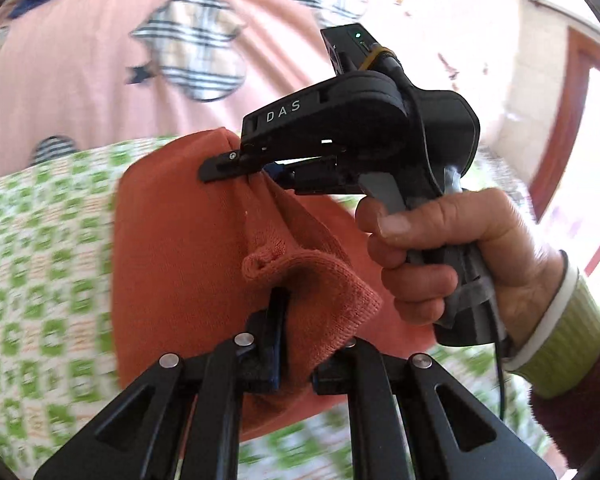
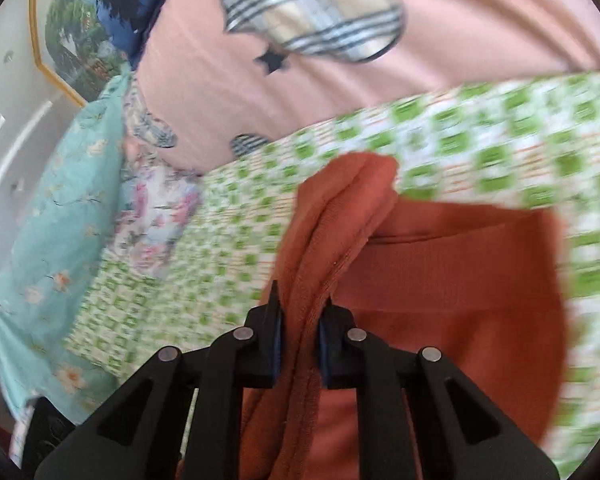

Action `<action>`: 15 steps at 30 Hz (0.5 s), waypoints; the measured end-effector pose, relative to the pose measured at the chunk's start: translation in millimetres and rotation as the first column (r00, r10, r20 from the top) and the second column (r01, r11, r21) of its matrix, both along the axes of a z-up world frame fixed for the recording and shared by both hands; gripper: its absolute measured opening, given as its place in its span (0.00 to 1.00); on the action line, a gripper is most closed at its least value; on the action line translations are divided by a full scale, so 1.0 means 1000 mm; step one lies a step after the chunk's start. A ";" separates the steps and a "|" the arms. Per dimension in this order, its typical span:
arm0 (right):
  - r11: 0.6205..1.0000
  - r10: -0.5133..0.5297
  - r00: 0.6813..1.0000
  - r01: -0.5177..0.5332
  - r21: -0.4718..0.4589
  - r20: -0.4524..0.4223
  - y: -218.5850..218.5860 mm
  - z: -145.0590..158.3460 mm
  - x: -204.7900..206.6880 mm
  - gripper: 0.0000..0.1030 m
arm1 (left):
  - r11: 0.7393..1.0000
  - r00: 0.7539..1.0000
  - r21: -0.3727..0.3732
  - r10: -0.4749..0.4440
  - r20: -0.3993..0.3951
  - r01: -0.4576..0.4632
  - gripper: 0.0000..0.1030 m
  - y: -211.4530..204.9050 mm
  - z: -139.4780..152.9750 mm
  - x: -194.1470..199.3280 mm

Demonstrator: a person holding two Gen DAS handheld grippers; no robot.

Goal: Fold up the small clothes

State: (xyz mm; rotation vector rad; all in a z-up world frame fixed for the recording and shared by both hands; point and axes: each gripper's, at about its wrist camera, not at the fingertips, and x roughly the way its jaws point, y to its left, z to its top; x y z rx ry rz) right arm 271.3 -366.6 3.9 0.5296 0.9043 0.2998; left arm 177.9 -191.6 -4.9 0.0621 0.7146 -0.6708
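An orange knitted garment [image 1: 172, 248] lies on the green-checked bed sheet [image 1: 40, 260]. In the left wrist view my left gripper [image 1: 300, 328] is shut on a curled hem of the garment, which drapes over its right finger. Farther up, a hand [image 1: 440, 240] holds my right gripper [image 1: 224, 168], whose tips pinch a raised fold of the same cloth. In the right wrist view the right gripper [image 2: 302, 308] is shut on a bunched ridge of the orange garment [image 2: 460, 300]. The rest of the garment spreads flat to the right, with a ribbed band across it.
A pink blanket with plaid patches [image 1: 80, 80] covers the bed beyond the sheet. A teal floral pillow [image 2: 52, 220] and a pale flowered cloth [image 2: 156, 216] lie at the left, under a framed picture [image 2: 60, 32]. A wooden door frame [image 1: 560, 140] stands at the right.
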 end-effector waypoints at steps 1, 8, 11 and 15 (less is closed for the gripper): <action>0.999 -0.023 1.000 0.022 -0.024 -0.010 -0.014 -0.005 -0.006 0.15 | 0.999 0.999 -0.013 -0.029 -0.019 0.029 0.09 -0.016 -0.002 0.002; 0.995 -0.100 0.992 0.098 -0.032 -0.078 -0.066 -0.040 -0.028 0.15 | 0.993 0.986 -0.003 -0.119 -0.114 0.119 0.09 -0.088 -0.039 0.006; 0.994 -0.105 0.992 0.104 -0.025 -0.073 -0.075 -0.045 -0.030 0.15 | 0.991 0.984 -0.003 -0.135 -0.116 0.135 0.09 -0.100 -0.041 0.004; 0.992 -0.115 0.988 0.109 -0.067 -0.099 -0.077 -0.059 -0.032 0.16 | 0.990 0.977 0.012 -0.140 -0.160 0.144 0.09 -0.108 -0.057 0.019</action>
